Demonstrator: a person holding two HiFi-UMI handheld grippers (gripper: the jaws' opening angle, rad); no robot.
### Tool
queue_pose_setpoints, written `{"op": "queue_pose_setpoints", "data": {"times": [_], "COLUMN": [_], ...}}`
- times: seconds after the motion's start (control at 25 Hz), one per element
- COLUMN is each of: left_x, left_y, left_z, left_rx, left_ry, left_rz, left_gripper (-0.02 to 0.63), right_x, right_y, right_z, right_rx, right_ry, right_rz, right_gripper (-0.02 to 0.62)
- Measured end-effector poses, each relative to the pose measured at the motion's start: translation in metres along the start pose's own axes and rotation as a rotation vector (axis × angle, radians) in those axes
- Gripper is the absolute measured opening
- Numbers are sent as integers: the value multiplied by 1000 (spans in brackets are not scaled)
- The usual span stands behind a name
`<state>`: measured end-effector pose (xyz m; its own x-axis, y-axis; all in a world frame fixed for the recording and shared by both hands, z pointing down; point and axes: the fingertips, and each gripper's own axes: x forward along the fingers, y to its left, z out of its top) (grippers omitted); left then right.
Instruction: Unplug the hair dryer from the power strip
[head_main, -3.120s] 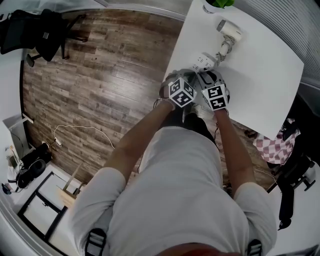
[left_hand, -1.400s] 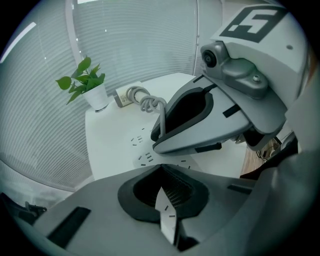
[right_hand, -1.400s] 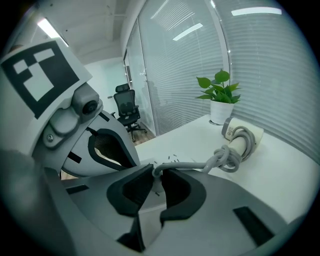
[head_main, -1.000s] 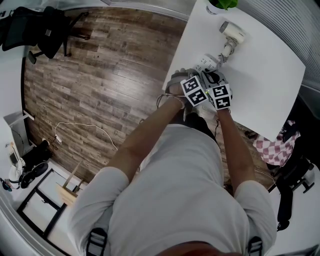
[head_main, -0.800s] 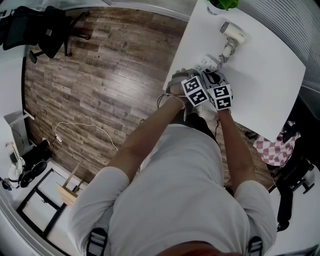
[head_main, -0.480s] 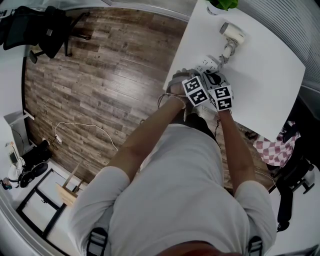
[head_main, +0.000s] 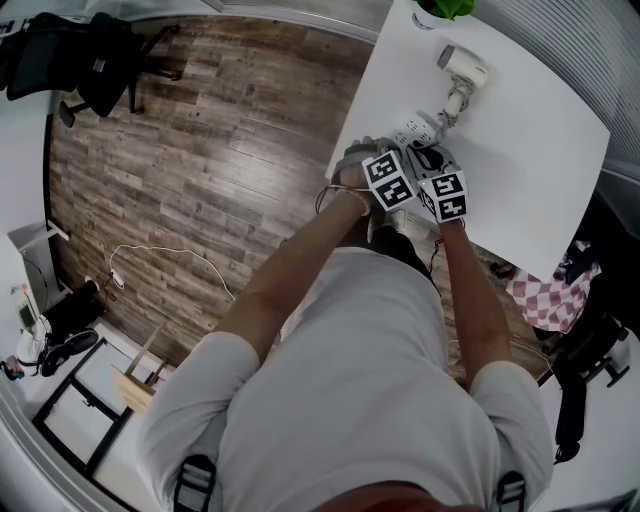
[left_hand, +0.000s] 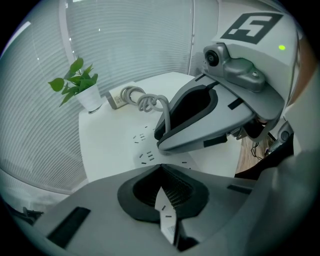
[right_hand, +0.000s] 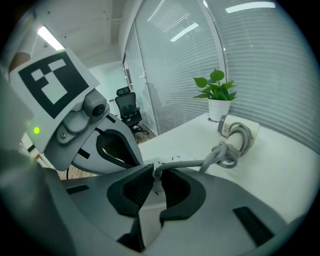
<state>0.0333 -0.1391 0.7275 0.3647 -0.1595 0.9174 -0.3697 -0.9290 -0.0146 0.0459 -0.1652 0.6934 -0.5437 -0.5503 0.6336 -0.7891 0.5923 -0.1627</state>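
A pot (right_hand: 218, 110) holds a plant (right_hand: 214, 84). Near the table (head_main: 540, 140) edge, the left gripper (left_hand: 161, 167) clamps the power strip (left_hand: 145, 148). The right gripper (right_hand: 157, 170) pinches the plug (right_hand: 155, 183), with bare tabletop beyond.

The table (head_main: 520, 130) is plain white, as are the power strip (head_main: 415, 127) and the plug (right_hand: 155, 184). The hair dryer (right_hand: 239, 131) is cream-white with a grey cord (right_hand: 220, 154). The left gripper (left_hand: 162, 172) and right gripper (right_hand: 156, 170) are grey, with black fingers (right_hand: 131, 192) and black-and-white square markers. The plant (left_hand: 75, 82) is green in a white pot. The floor (head_main: 200, 150) is brown wood-grain planks.
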Motion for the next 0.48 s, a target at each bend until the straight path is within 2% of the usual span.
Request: {"op": "queue_pose_setpoints", "data": {"times": [0.28, 0.4, 0.48], "left_x": [1, 2, 0], "left_y": [-1, -3, 0], "left_z": [0, 2, 1], "left_rx": [25, 40, 38], "left_ry": [19, 20, 12], "left_rz": [-6, -8, -7], "left_gripper": [28, 28, 28], "right_x": [-2, -17, -18], "right_y": [0, -3, -1], "right_z": [-1, 34, 63], "right_rx": [13, 13, -48], "right_ry": [12, -92, -104], "right_rz": [-4, -14, -20], "right_gripper": [71, 71, 71]}}
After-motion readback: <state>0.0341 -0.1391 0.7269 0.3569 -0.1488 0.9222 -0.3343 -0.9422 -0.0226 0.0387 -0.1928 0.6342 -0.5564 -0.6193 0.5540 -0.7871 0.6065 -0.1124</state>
